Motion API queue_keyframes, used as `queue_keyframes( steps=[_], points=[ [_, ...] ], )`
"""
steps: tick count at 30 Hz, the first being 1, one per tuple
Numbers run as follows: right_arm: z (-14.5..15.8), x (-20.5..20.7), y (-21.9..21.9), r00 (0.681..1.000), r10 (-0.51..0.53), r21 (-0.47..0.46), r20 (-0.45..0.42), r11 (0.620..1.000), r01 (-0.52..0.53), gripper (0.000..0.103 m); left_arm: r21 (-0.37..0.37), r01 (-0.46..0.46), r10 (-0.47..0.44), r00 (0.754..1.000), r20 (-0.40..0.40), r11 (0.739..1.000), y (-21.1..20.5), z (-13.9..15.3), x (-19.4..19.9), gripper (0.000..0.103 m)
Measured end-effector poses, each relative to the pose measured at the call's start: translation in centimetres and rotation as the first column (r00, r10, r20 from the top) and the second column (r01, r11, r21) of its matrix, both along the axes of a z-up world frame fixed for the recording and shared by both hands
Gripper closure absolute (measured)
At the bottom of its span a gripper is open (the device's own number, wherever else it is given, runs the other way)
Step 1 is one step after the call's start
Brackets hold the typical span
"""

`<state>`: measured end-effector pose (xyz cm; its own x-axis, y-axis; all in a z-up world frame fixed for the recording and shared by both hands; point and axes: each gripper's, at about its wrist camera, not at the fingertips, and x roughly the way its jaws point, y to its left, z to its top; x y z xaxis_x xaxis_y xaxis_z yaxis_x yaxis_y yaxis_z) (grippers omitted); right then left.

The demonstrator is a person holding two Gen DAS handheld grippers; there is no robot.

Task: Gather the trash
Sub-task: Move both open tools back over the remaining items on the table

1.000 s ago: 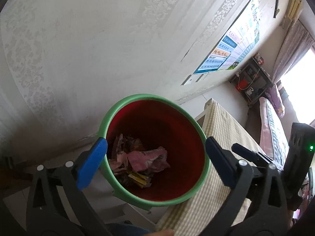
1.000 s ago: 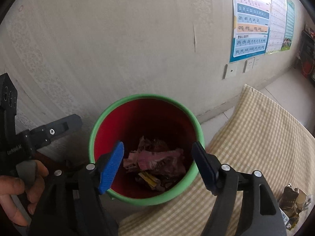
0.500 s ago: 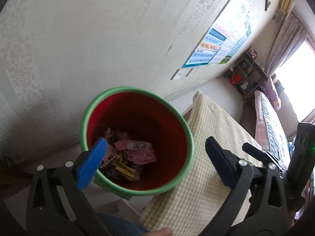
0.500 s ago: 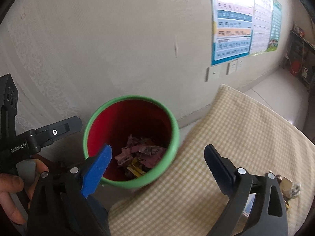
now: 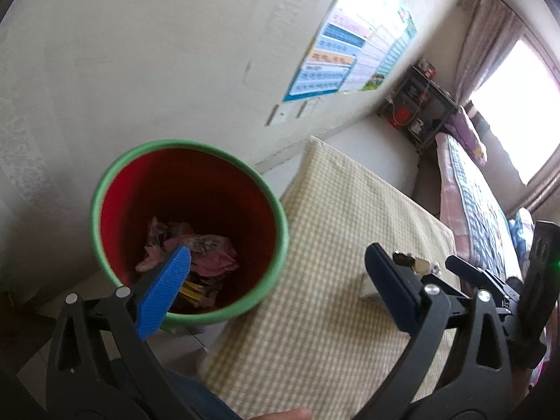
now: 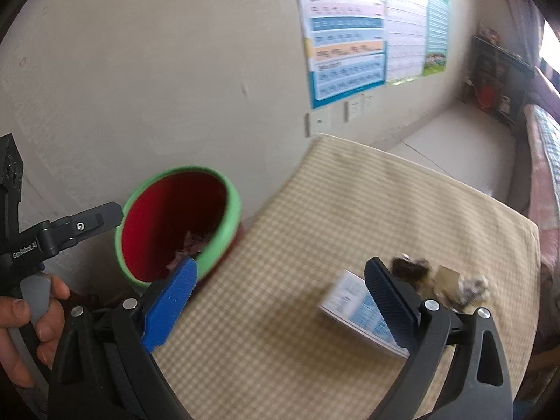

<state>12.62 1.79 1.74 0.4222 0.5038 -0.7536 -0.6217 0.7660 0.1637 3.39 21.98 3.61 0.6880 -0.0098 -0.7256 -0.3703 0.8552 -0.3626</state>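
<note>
The pale wall [image 6: 147, 70] carries a colourful chart poster [image 6: 346, 35] with sockets just below it. In front of it stands the worktop [image 6: 350, 210], covered with a beige checked cloth. Beside the worktop's left edge, against the wall, stands the bin [image 5: 105, 189], red inside with a green rim; it holds crumpled pink and yellow wrappers [image 5: 203, 255] at the bottom. On the worktop, toward its right side, lies a flat white-and-blue printed box [image 6: 350, 301], and just beyond it a small heap of crumpled trash [image 6: 444, 280], brownish and grey; whether the heap touches the box cannot be told through the blur. The right tongs [image 6: 280, 297] are spread wide over the checked cloth, with nothing gripped; the far finger overlaps the box in view. The left tongs [image 5: 276, 283] are likewise released and empty, one blue pad [image 5: 164, 294] overlapping the bin's opening in view, the other finger over the cloth. A hand [image 6: 31, 318] at the left edge of the right wrist view grips the left tool's handle and trigger.
</note>
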Motion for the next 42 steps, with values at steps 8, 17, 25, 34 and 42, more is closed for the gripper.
queue_keyframes(
  steps=[8, 17, 25, 34, 42],
  points=[
    [-0.2, 0.7, -5.2, 0.997, -0.078, -0.010, -0.001, 0.997, 0.078, 0.010, 0.005, 0.086, -0.086, 0.996, -0.010, 0.996, -4.4, -0.1, 1.5, 0.006],
    [-0.1, 1.9, -11.3, 0.983, -0.182, -0.006, -0.002, 0.983, 0.182, 0.010, 0.000, 0.170, -0.170, 0.985, -0.012, 0.985, -8.8, -0.4, 3.9, 0.006],
    [-0.4, 3.0, -16.1, 0.966, -0.257, -0.012, -0.010, 0.966, 0.257, 0.010, -0.015, 0.241, -0.241, 0.970, -0.011, 0.970, -12.7, -0.7, 6.7, 0.006],
    [-1.3, 4.7, -19.3, 0.949, -0.314, -0.025, -0.028, 0.949, 0.314, 0.010, -0.014, 0.323, -0.323, 0.946, -0.032, 0.946, -16.4, -1.3, 9.9, 0.006],
    [-3.5, 6.9, -20.3, 0.941, -0.331, -0.042, -0.074, 0.944, 0.329, 0.011, -0.029, 0.375, -0.376, 0.923, -0.076, 0.926, -18.4, -3.0, 12.6, 0.006]
  ],
)
